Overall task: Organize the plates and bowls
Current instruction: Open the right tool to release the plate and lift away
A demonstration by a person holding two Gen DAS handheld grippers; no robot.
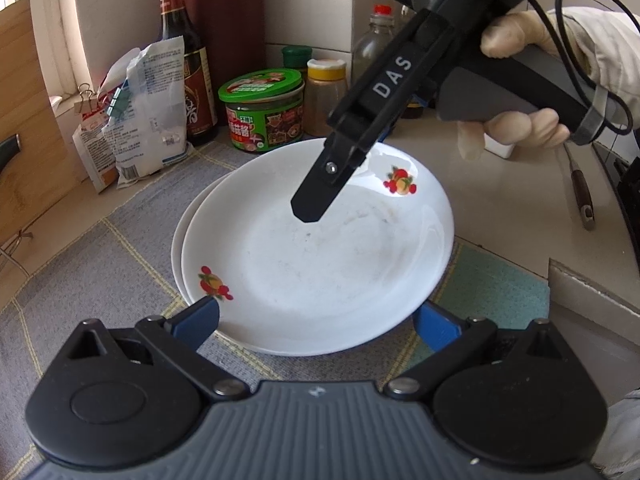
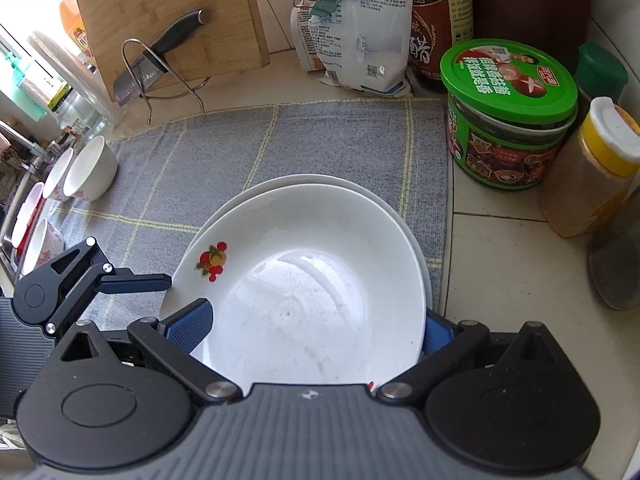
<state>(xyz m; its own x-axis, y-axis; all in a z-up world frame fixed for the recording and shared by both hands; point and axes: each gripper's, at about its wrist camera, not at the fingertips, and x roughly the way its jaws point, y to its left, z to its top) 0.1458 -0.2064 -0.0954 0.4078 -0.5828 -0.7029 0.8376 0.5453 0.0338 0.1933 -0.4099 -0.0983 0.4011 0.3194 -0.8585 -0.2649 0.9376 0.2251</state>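
Two white fruit-patterned plates (image 1: 320,248) sit stacked on the grey mat (image 1: 100,272). Left tongs (image 1: 316,322) gape wide at the near rim. Right tongs (image 2: 316,326) straddle the top plate's edge, spread apart.

A white ceramic plate with red fruit prints (image 1: 316,248) sits stacked on another white plate (image 1: 180,240) on the grey checked cloth mat (image 1: 100,264); the left gripper (image 1: 316,322) spreads wide at its near rim, the right gripper (image 1: 308,210) hovering above.

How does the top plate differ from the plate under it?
The top plate shows its whole inner face, with red fruit prints; the plate under it shows only a thin crescent of rim and no print there. The top plate sits shifted, not centred, so the lower rim peeks out on one side. The right gripper's fingers straddle the top plate; nothing reaches the lower one. Both are white and round.
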